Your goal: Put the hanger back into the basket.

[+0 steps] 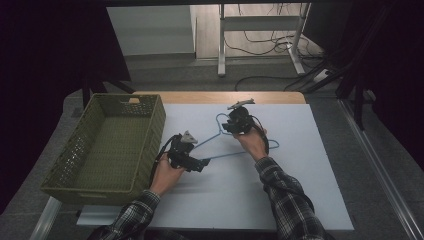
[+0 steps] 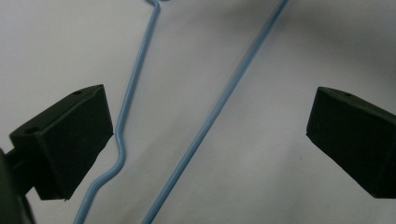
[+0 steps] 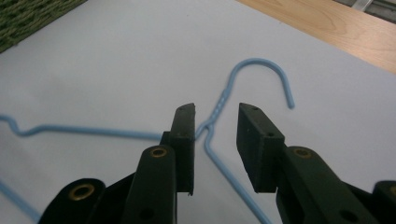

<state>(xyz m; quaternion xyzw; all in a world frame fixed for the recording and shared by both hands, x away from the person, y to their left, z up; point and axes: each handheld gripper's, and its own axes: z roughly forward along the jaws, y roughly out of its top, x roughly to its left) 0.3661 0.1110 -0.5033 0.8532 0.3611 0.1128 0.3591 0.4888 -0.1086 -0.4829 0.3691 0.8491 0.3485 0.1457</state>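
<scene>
1. High view: blue wire hanger (image 1: 235, 145) lies flat on the white mat (image 1: 300, 190), well clear of the green basket (image 1: 107, 145). Left gripper (image 1: 200, 164) sits over the hanger's left shoulder end; right gripper (image 1: 227, 127) is at the neck below the hook. Both point down onto the wire.

2. Left gripper view: jaws stand wide apart, nothing held. Two hanger wires (image 2: 219, 102) run between them, the kinked shoulder wire just beside the left jaw, not touching. Advice: lower until the pads straddle one wire only, then close; taking both risks a twisted grab.

3. Right gripper view: right gripper (image 3: 215, 122) is partly closed, with a narrow gap left and no pad pressing yet. The hanger's twisted neck (image 3: 219, 105) sits just ahead of the tips, and the junction (image 3: 205, 133) lies between the jaws, against the left one. Hook (image 3: 261, 65) is beyond the tips. Advice: centre the neck in the gap, keep the tips low on the mat, and squeeze at the twist, where I judge the wire is stiffest and least likely to slip.
</scene>
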